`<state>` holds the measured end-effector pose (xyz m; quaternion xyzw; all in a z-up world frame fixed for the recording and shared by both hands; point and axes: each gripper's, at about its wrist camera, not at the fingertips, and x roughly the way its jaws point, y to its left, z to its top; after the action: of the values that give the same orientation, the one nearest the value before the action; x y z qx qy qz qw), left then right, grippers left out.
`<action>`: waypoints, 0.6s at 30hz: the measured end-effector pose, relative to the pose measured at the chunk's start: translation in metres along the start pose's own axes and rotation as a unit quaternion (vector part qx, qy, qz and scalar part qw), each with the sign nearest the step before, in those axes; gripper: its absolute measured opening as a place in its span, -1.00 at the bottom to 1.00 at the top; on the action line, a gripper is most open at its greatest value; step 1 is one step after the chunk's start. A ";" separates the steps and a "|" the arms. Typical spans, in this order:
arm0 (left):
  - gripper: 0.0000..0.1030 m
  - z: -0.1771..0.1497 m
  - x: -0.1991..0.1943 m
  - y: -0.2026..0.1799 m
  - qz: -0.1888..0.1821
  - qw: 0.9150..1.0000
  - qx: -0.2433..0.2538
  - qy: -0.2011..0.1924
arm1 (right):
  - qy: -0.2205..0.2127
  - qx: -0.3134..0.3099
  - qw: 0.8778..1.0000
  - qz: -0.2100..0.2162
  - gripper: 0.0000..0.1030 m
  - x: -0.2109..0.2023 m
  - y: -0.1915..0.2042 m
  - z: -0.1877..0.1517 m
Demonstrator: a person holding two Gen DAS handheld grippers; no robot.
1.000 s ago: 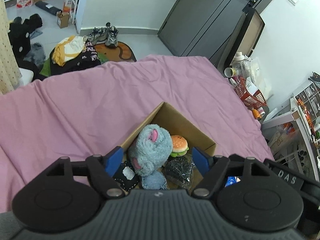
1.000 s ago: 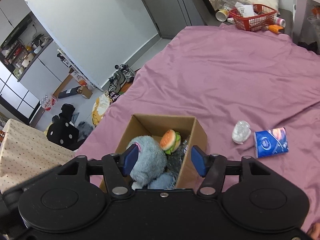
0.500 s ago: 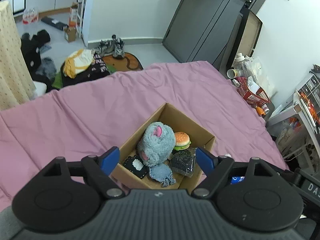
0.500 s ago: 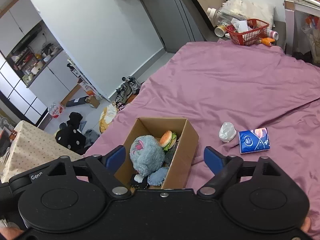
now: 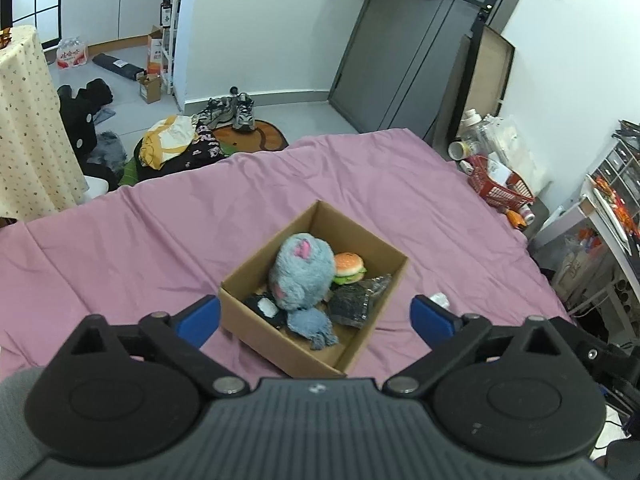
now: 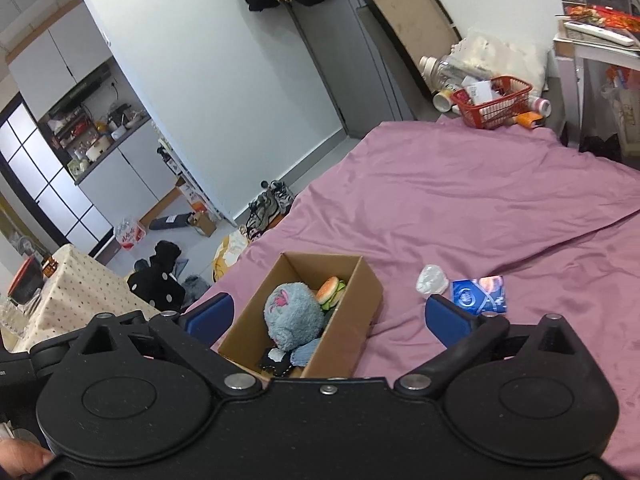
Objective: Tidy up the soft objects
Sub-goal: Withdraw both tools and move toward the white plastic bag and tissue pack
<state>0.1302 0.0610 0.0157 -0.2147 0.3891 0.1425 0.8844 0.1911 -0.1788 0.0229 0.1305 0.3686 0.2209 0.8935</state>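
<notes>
An open cardboard box (image 5: 372, 240) (image 6: 356, 312) sits on the purple bed sheet (image 5: 160, 232). Inside lie a blue-grey plush toy (image 5: 302, 276) (image 6: 292, 314), a burger toy (image 5: 349, 266) (image 6: 330, 289), a dark crinkly packet (image 5: 352, 304) and a black-and-white soft item (image 5: 264, 307). A blue tissue pack (image 6: 478, 295) and a white crumpled object (image 6: 431, 279) lie on the sheet right of the box. My left gripper (image 5: 316, 316) is open and empty, raised above the box. My right gripper (image 6: 326, 316) is open and empty, also high over it.
A red basket (image 6: 494, 102) with bottles and clutter stands beyond the bed's far corner. Shoes (image 5: 232, 112), clothes and bags lie on the floor past the bed's far edge. A dotted-cloth table (image 6: 76, 292) stands at the left. A grey door (image 5: 404, 40) is behind.
Both grippers have risen and pulled back from the box, so it looks smaller and sits fully in view. Both jaws have opened wider. The box contents have not moved.
</notes>
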 end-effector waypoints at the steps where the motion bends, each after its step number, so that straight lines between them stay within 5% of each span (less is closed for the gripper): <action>1: 1.00 -0.002 -0.002 -0.003 0.002 1.000 0.002 -0.005 | -0.002 0.001 1.000 -0.001 1.00 -0.003 -0.004 -0.001; 18: 1.00 -0.035 -0.012 -0.059 -0.031 0.998 0.038 -0.038 | -0.021 0.009 1.000 -0.009 1.00 -0.033 -0.058 -0.014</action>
<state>0.1249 -0.0080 0.0199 -0.1872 0.3534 0.1076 0.9102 0.1774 -0.2441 0.0098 0.1401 0.3527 0.2070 0.9017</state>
